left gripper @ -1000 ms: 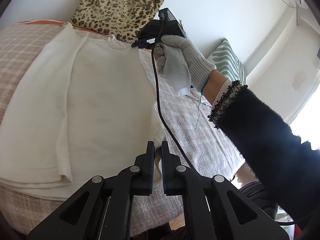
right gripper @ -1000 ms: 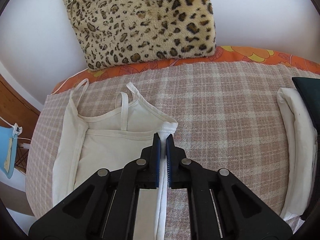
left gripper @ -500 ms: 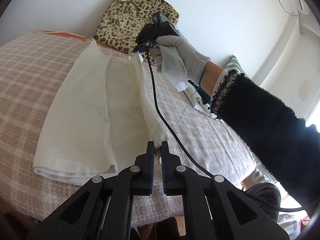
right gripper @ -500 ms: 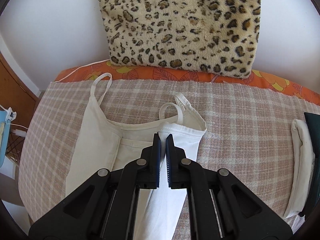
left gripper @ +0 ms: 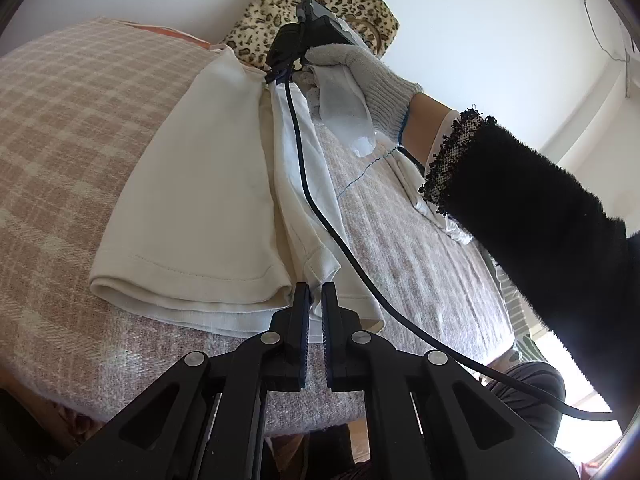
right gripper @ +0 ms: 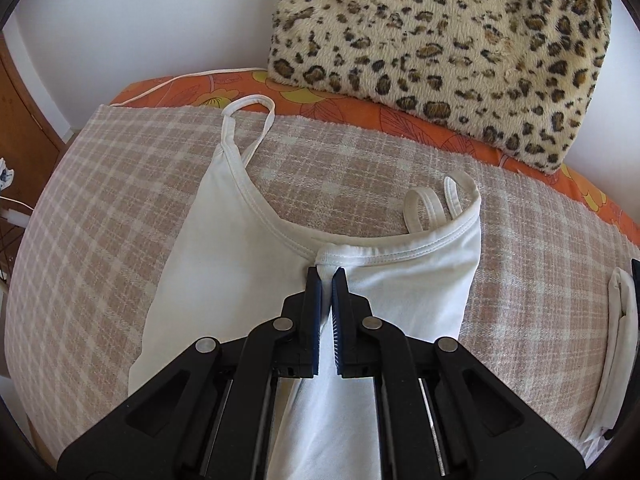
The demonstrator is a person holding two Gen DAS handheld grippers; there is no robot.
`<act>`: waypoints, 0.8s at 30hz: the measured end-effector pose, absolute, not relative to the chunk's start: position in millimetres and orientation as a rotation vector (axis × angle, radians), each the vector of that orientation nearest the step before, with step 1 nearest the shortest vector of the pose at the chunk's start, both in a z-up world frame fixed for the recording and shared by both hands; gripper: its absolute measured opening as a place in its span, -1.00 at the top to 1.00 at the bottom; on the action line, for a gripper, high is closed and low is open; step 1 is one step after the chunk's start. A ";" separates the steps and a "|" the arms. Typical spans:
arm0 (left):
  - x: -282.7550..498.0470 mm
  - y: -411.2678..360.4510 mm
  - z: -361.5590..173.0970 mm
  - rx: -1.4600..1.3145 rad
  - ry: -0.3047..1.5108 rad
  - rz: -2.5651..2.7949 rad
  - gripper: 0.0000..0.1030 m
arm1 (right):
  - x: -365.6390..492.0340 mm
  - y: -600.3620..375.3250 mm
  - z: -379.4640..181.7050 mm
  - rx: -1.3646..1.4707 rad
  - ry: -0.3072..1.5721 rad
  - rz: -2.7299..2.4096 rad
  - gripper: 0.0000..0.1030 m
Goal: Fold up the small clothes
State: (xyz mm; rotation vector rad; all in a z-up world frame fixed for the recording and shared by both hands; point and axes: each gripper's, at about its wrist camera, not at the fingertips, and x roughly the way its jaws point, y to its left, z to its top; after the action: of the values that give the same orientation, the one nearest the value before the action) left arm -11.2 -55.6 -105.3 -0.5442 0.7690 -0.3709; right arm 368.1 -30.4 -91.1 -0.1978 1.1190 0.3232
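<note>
A cream strappy camisole (left gripper: pixel 208 200) lies on the pink checked blanket (left gripper: pixel 72 128), folded lengthwise with one side laid over. My left gripper (left gripper: pixel 315 292) is shut on its hem corner at the near edge. My right gripper (right gripper: pixel 326 276) is shut on the top edge of the camisole (right gripper: pixel 248 264) near the armhole, pinching a bunched fold. In the left wrist view the right gripper (left gripper: pixel 308 36) and its gloved hand hold the far end. One strap (right gripper: pixel 248 120) lies flat on the blanket; two strap loops (right gripper: pixel 432 204) stick up at the right.
A leopard-print cushion (right gripper: pixel 460 40) leans on the white wall behind. An orange flowered sheet (right gripper: pixel 360 108) edges the blanket. Folded white cloth (right gripper: pixel 620 340) lies at the far right. A black cable (left gripper: pixel 320 208) runs across the camisole. A wooden piece (right gripper: pixel 24 112) stands left.
Both grippers have carried the held side of the camisole across onto the rest, making it narrower. The left gripper has dropped low to the blanket; the right has moved toward the cushion.
</note>
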 end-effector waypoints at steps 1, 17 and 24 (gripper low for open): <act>-10.3 -57.1 -106.5 -0.545 0.773 -0.378 0.92 | 368.1 -28.4 -92.8 -0.210 1.118 0.319 0.88; -35.0 -32.9 -64.3 -0.429 0.750 -0.397 0.53 | 295.2 -124.4 -15.4 0.026 1.022 0.403 0.13; -21.9 16.7 -55.0 -0.389 0.825 -0.314 0.24 | 195.0 -168.0 -21.3 0.068 1.088 0.442 0.13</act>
State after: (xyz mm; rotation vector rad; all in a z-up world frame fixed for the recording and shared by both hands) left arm -21.9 16.7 -55.0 -0.3892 0.8250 -0.3144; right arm 195.0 -168.0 -21.3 0.0676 1.0881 0.4423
